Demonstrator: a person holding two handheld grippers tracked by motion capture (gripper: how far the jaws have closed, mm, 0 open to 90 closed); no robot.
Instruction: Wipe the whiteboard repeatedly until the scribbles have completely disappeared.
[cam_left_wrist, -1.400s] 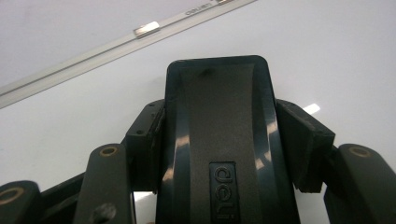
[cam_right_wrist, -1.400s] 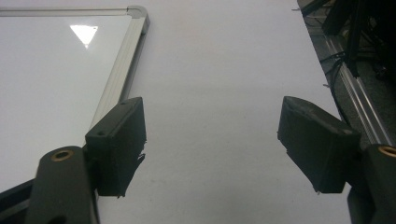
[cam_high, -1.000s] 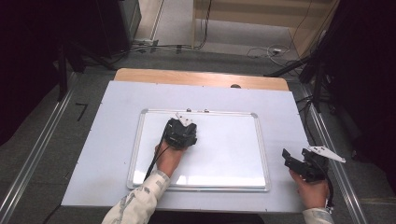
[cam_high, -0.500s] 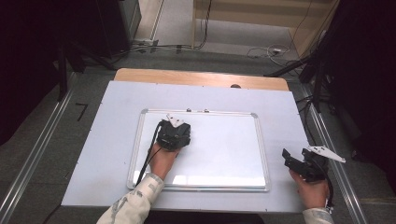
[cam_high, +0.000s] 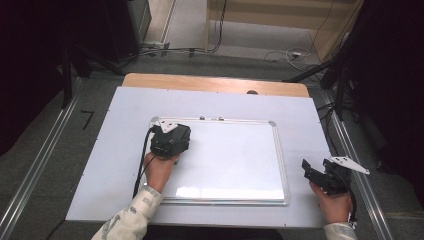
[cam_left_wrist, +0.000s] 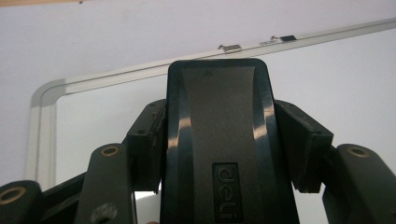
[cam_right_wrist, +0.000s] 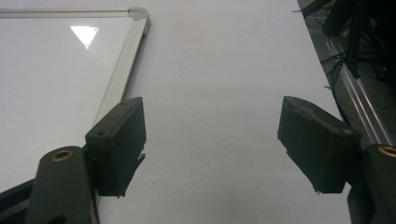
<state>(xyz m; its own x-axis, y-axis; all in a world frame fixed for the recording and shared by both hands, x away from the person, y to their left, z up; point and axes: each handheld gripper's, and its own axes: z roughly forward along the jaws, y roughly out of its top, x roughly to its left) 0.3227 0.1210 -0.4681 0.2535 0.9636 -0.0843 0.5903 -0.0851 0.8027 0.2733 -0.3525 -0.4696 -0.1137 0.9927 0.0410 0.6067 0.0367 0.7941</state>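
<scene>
Your left gripper (cam_left_wrist: 224, 154) was clamped on the eraser (cam_left_wrist: 219, 140) over the board (cam_high: 240, 165). The board looked clean, so little wiping remained. Your right gripper (cam_right_wrist: 224, 149) stood wide open, empty.

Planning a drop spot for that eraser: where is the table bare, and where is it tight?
Bare: the strip of table between the whiteboard and the far wooden edge, and the strip left of the board. Tight: the board's near-left part, where the left gripper holds the eraser, and the right edge by the open right gripper.
</scene>
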